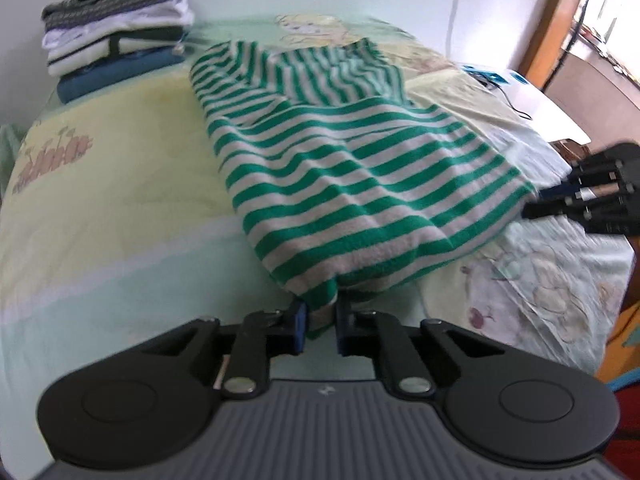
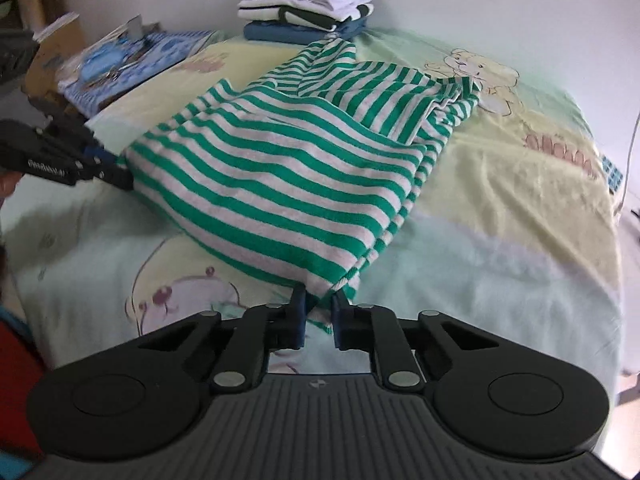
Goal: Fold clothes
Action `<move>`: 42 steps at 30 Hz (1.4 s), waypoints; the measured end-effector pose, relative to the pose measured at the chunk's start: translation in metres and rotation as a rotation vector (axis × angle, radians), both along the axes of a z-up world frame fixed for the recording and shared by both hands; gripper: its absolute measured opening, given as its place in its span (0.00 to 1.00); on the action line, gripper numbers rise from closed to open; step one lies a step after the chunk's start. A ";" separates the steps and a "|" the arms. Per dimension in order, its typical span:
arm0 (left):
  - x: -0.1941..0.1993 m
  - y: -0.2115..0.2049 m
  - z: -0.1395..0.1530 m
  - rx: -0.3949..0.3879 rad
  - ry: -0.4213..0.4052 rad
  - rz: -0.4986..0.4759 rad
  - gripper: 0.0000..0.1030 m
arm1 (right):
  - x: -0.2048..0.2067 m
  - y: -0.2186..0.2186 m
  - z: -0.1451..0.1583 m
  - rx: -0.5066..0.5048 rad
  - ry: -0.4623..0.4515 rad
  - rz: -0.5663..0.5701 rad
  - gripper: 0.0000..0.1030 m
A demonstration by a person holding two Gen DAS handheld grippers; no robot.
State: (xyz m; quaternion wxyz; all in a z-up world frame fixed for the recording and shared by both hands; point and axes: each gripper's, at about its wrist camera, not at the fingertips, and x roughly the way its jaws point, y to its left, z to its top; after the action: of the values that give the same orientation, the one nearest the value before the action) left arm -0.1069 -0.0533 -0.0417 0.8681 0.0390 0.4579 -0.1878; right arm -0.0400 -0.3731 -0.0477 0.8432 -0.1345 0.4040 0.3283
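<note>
A green-and-white striped garment lies partly folded on the bed, its near hem lifted at two corners. In the left wrist view my left gripper is shut on one near corner of the hem, with cloth pinched between the blue pads. The right wrist view shows my right gripper shut on the other near corner in the same way. Each gripper also shows in the other's view: the right one at the garment's right edge, the left one at its left edge.
A stack of folded clothes stands at the far end of the bed against the wall. The bed sheet is pale yellow-green with cartoon prints. Blue patterned items and a white table lie beside the bed.
</note>
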 end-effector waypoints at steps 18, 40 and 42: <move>-0.017 -0.009 0.017 0.184 -0.108 0.028 0.38 | -0.012 -0.010 0.022 0.081 -0.101 -0.116 0.32; -0.012 0.000 0.009 0.188 -0.105 0.028 0.52 | -0.016 0.006 0.006 0.003 -0.064 -0.111 0.47; -0.020 0.001 0.007 0.227 -0.094 -0.020 0.53 | -0.029 0.010 0.011 -0.047 -0.113 -0.036 0.47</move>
State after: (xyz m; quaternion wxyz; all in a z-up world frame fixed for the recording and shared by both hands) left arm -0.1272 -0.0527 -0.0346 0.8767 0.1504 0.4346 -0.1413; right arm -0.0690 -0.3633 -0.0369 0.8669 -0.1655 0.3659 0.2954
